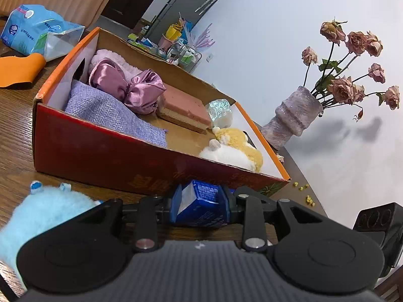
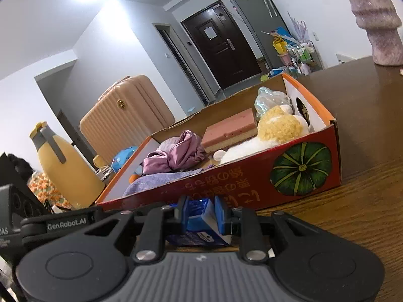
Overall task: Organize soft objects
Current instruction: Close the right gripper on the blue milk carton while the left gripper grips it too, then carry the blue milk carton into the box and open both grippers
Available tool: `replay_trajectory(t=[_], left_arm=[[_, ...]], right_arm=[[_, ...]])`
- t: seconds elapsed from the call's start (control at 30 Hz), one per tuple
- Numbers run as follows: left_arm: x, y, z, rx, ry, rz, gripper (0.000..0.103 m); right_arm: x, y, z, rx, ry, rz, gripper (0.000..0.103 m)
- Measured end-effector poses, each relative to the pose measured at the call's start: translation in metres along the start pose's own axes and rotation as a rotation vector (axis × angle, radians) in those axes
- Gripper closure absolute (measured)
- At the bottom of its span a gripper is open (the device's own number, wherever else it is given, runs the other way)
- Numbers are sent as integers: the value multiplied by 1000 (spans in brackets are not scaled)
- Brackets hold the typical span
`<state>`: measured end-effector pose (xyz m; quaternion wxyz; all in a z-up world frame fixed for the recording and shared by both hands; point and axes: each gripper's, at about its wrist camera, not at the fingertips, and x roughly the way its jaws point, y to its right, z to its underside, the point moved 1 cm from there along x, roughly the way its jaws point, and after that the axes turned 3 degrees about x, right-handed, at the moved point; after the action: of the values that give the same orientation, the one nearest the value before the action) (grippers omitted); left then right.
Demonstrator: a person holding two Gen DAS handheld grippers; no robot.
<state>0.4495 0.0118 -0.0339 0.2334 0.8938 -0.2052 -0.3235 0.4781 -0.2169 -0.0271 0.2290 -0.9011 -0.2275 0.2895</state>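
Observation:
A red cardboard box with orange rims stands on the wooden table just beyond both grippers. It holds a purple cloth, a satin bow, a pink sponge and a yellow-and-white plush. My left gripper is shut on a small blue packet low in front of the box wall. My right gripper also pinches a blue packet; I cannot tell whether it is the same one. A fluffy light-blue plush lies left of the left gripper.
A vase of dried roses stands right of the box near the table edge. A blue tissue bag and an orange sheet lie behind the box. A yellow jug and a suitcase are on the left.

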Motion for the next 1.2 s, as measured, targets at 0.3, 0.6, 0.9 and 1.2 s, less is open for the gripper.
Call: replay_trajectory(t=[0.3, 0.6, 0.9, 1.2], left_arm=[[-51, 1, 46, -126, -42, 51, 71], [-142, 20, 140, -118, -101, 68, 67], [-175, 29, 163, -90, -98, 77, 61], [-155, 28, 165, -57, -146, 54, 73]], right_arm=[[-48, -30, 43, -68, -78, 28, 77], [-152, -61, 128, -119, -160, -34, 74], [-197, -71, 153, -94, -129, -53, 63], [-172, -52, 153, 4, -128, 13, 74]])
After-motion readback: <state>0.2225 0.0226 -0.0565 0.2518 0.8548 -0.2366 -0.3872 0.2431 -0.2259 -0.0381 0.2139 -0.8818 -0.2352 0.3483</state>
